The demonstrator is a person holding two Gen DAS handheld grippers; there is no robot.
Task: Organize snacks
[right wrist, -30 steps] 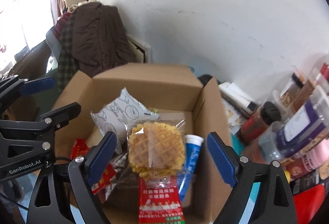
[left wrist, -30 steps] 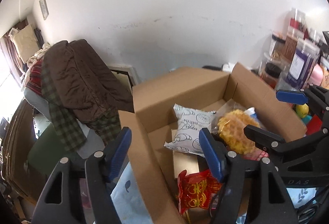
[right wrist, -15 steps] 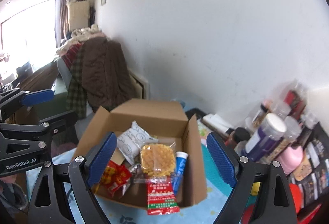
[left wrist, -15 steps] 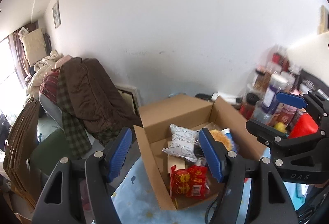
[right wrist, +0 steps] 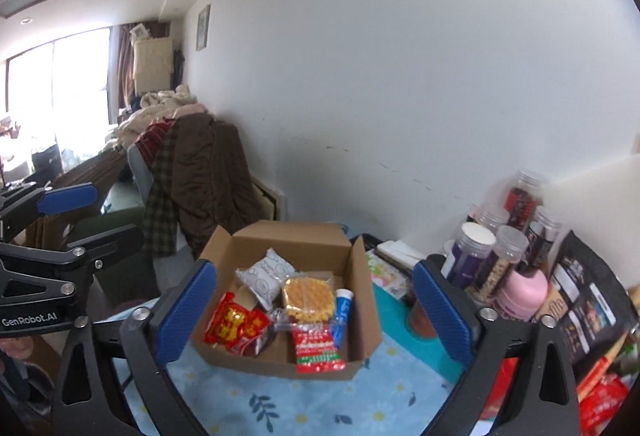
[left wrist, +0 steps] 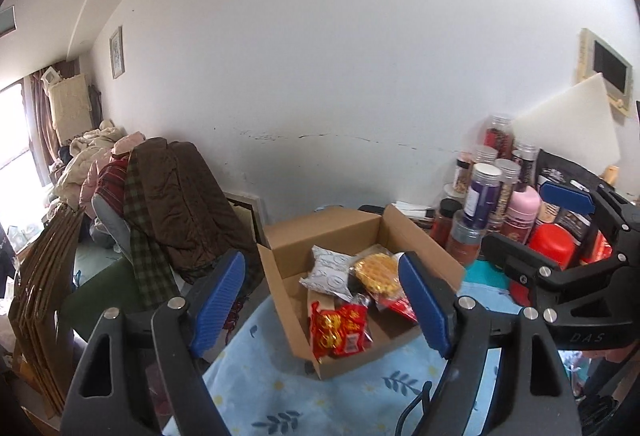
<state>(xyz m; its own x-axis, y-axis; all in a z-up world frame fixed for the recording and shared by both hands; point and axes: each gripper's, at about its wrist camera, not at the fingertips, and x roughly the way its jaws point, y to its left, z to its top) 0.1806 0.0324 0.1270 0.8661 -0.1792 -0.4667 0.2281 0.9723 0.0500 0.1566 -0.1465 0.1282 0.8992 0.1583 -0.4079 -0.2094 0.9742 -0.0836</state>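
An open cardboard box (left wrist: 424, 248) (right wrist: 362, 300) stands on a blue floral tablecloth (left wrist: 280, 396) (right wrist: 248, 404). It holds a white packet (right wrist: 266, 278), a yellow waffle pack (right wrist: 308, 298), a blue tube (right wrist: 342, 310), a red-and-gold packet (right wrist: 234, 328) and a red-and-green packet (right wrist: 318, 350). My left gripper (left wrist: 320, 308) is open and empty, raised well back from the box. My right gripper (right wrist: 312, 316) is open and empty, also raised back from the box. Each gripper shows at the edge of the other's view.
Several jars and bottles (left wrist: 488, 196) (right wrist: 496, 256) and a pink bottle (right wrist: 524, 290) crowd the table right of the box, against the white wall. A chair draped with brown and plaid clothes (left wrist: 172, 204) stands left of the table.
Both grippers have pulled up and back from the box, which now looks much smaller. Both stayed open and empty. The box's contents have not moved.
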